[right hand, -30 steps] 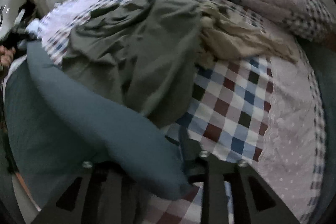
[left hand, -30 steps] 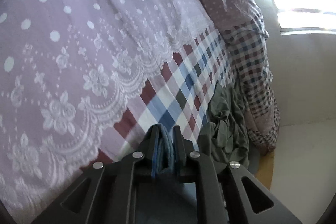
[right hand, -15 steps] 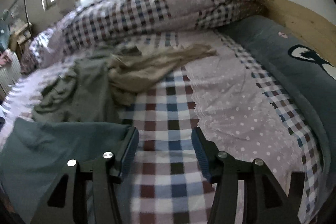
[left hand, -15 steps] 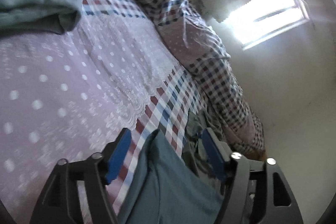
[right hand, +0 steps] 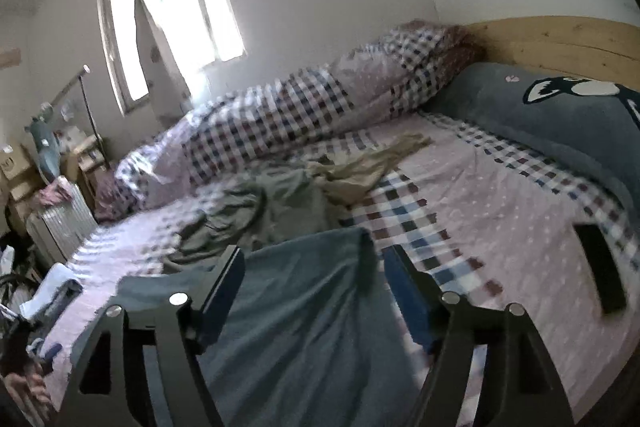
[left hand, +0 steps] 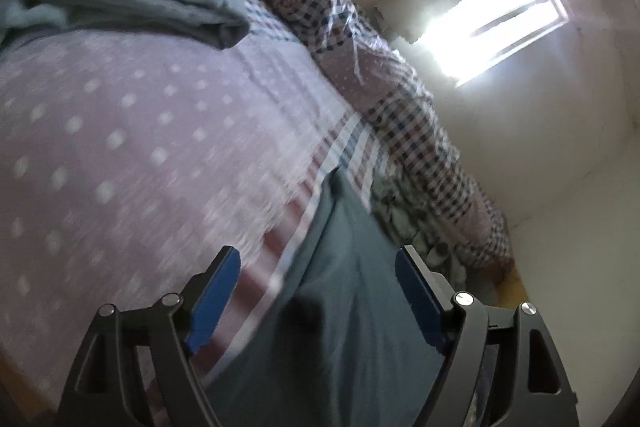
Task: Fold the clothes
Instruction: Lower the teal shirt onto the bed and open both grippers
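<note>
Black phone [right hand: 600, 273] only right view.

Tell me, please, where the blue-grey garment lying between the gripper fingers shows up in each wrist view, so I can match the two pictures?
Left wrist: blue-grey garment at bottom centre, running up between the opening jaws, unpressed.
Right wrist: same garment at bottom centre-left, spread flat between the opening jaws.
Shared landmark: the bright window, upper right in the left view, upper left in the right.
</note>
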`<state>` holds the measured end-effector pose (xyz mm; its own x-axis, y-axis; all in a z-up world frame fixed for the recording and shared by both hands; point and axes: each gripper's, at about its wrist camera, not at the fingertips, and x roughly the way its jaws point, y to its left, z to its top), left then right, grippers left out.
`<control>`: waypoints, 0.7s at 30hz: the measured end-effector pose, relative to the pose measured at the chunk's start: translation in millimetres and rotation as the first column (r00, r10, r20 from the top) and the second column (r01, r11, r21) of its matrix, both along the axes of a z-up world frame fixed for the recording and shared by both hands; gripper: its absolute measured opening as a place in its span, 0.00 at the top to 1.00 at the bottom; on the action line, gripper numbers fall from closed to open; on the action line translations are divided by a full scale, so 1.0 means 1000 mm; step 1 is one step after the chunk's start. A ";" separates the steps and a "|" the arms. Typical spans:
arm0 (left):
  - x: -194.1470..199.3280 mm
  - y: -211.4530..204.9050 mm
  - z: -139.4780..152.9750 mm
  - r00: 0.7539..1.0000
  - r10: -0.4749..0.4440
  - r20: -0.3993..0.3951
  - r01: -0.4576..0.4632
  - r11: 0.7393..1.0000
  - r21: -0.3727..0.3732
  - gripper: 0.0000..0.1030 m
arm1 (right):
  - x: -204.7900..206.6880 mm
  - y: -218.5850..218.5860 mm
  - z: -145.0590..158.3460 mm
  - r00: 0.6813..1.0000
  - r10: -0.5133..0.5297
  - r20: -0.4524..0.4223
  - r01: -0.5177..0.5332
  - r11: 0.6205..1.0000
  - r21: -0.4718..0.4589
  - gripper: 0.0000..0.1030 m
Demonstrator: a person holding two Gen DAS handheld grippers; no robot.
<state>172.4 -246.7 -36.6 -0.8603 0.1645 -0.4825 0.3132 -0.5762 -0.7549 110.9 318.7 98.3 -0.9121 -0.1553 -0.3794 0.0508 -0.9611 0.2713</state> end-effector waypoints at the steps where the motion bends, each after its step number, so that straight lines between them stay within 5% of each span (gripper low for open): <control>1: 0.006 0.001 -0.001 1.000 -0.003 0.007 0.003 1.000 -0.008 0.19 | 0.013 -0.004 -0.003 0.999 -0.013 -0.042 0.013 1.000 -0.006 0.24; 3: 0.018 0.001 -0.003 1.000 0.005 0.019 -0.004 1.000 -0.017 0.19 | 0.037 -0.008 -0.007 0.994 -0.036 -0.107 0.036 0.999 0.000 0.12; 11: 0.044 0.005 -0.003 0.999 0.023 0.025 -0.023 1.000 -0.013 0.19 | 0.054 -0.001 -0.010 0.988 -0.093 -0.121 0.091 0.996 -0.021 0.10; 21: 0.049 0.017 -0.021 0.987 -0.120 0.106 0.119 0.993 0.010 0.19 | 0.063 -0.043 -0.022 0.992 0.101 -0.070 -0.102 0.995 -0.002 0.10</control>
<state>221.7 -229.8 -57.9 -0.7780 0.2647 -0.5697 0.3212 -0.6119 -0.7228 174.2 275.8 76.4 -0.9158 -0.2503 -0.3142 0.1671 -0.9486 0.2688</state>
